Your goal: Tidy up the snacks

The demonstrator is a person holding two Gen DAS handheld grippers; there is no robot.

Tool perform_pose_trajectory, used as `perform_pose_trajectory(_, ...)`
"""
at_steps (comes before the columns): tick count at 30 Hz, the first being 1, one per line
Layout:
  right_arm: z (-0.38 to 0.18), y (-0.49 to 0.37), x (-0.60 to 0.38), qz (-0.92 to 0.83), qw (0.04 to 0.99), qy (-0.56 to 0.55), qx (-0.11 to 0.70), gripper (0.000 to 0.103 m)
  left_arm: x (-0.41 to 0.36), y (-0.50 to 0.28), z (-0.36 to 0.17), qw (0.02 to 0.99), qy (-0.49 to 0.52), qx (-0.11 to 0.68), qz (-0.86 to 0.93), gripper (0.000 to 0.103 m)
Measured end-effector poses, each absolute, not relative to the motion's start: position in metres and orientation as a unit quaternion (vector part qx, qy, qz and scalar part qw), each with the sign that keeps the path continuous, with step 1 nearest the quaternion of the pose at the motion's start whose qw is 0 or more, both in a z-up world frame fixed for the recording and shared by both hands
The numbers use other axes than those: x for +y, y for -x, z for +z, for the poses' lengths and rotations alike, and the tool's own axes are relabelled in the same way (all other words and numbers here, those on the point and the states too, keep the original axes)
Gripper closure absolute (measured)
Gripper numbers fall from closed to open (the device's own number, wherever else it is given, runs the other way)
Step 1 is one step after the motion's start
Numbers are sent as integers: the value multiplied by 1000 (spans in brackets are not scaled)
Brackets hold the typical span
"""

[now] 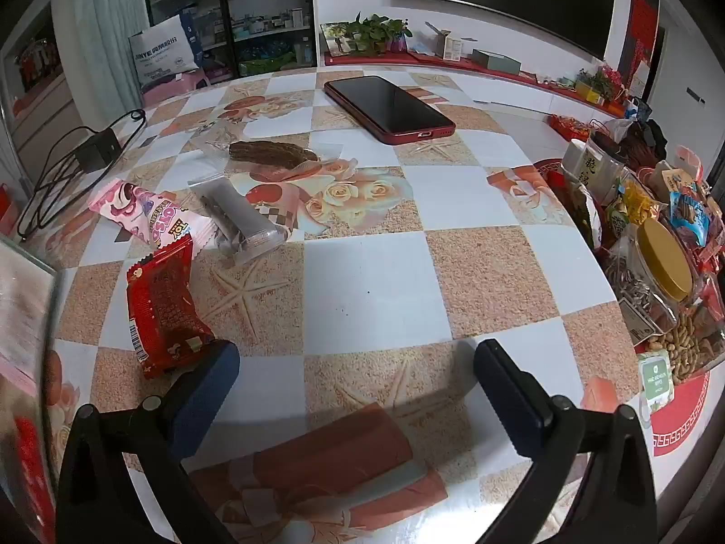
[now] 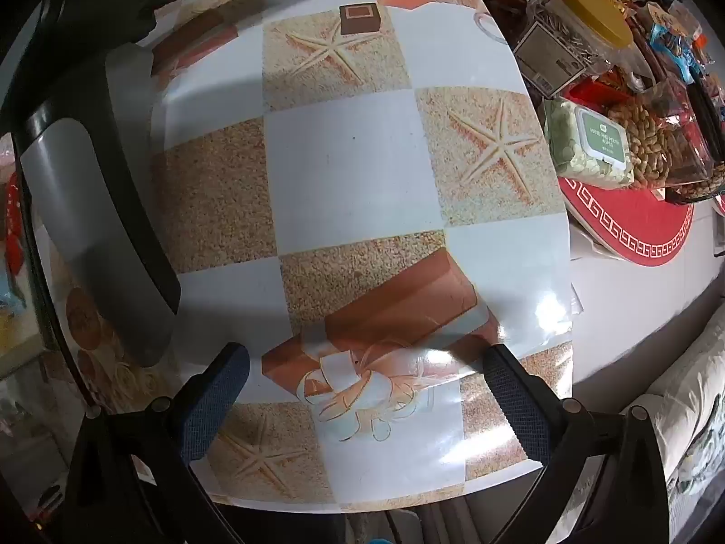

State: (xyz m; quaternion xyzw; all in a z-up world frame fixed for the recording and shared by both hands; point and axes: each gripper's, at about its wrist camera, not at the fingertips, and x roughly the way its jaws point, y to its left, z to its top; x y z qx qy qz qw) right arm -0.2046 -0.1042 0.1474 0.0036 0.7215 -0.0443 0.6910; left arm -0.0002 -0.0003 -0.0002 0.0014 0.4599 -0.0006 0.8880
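Left gripper [image 1: 355, 362] jaws wide apart, empty, over the tablecloth [image 1: 362, 272]; red snack packet [image 1: 165, 313] at its 10 o'clock, just beside the left finger. Right gripper [image 2: 364, 369] likewise spread, holding nothing; snack tray [image 2: 634, 231] at 2 o'clock.

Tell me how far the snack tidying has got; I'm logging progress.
Done: many snacks already sit piled on the red tray, peanuts among them. In hand: nothing; the left gripper and right gripper are both open and empty. Left: the red packet, pink packet, clear tube and brown snack lie loose on the table.
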Motion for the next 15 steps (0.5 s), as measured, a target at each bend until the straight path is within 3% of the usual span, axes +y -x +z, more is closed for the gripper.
perform_pose_trajectory(15, 144, 209, -107, -49, 693, -11, 719, 0, 0, 0, 0, 888, -1, 460, -1, 0)
